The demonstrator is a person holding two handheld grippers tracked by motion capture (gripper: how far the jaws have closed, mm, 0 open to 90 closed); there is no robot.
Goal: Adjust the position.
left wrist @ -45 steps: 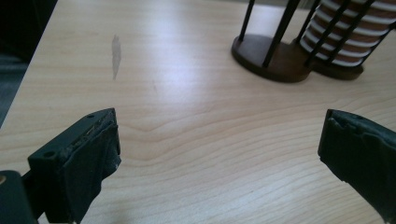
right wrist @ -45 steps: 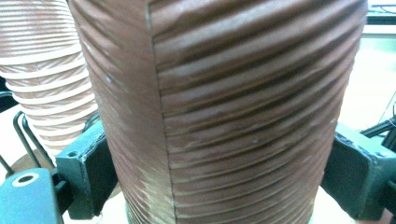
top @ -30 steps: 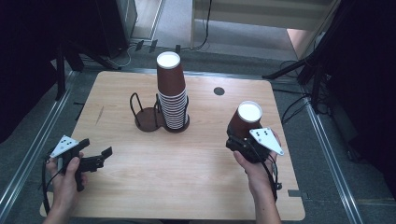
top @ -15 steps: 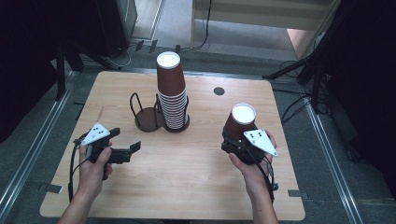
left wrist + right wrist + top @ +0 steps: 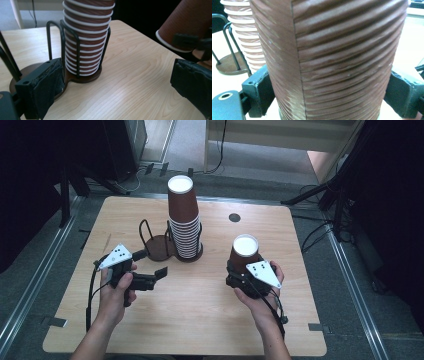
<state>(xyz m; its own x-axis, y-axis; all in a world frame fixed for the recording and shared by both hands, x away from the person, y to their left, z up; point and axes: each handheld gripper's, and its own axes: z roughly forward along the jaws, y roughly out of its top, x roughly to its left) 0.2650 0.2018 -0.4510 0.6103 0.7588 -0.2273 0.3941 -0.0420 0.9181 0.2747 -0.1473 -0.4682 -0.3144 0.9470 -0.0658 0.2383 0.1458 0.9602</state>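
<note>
Gripping a single brown paper cup (image 5: 245, 254) upside down, the right gripper (image 5: 243, 276) has its jaws pressed against the cup's ribbed sides, one on each flank, as the right gripper view shows close up (image 5: 342, 62). In the high view this cup sits right of centre on the tabletop (image 5: 200, 320), its white bottom facing up, with the person's right hand (image 5: 257, 292) behind it; whether its rim touches the wood cannot be told. The left gripper (image 5: 150, 267) hovers left of centre with its jaws spread wide and nothing between them, pointing toward the wire cup holder (image 5: 157, 245). That holder has a dark round base and black upright wires; its right-hand bay carries a tall stack of inverted brown cups (image 5: 183, 220) with white rims, while the left-hand bay beside it stands bare. In the left gripper view the stack (image 5: 86, 37) rises just beyond the left jaw, and the held cup (image 5: 187, 25) appears tilted at the upper right, apart from the stack.
</note>
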